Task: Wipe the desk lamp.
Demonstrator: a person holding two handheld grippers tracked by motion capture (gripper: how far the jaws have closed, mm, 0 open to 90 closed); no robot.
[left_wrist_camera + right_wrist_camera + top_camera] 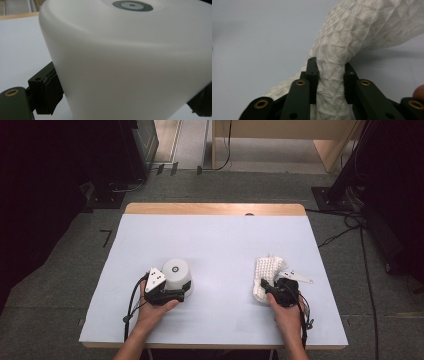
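Smooth matt white plastic on the upturned cup [130, 62], centre of the left gripper view; dark grey printed ring on its flat top. Coarse waffle-weave white cloth [352, 40], soft and bumpy, upper right of the right gripper view. Matt black plastic on the right claw [329, 75], brass-coloured rivets. Same matt black on the left claw [172, 295]. Pale matt sheet over the bench [215, 240], bare wood along the far edge.

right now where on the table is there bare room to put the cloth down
Free: the wide strip between the white cup and the cloth, and the far half up to the wooden edge. Crowded: the near corners around each gripper.
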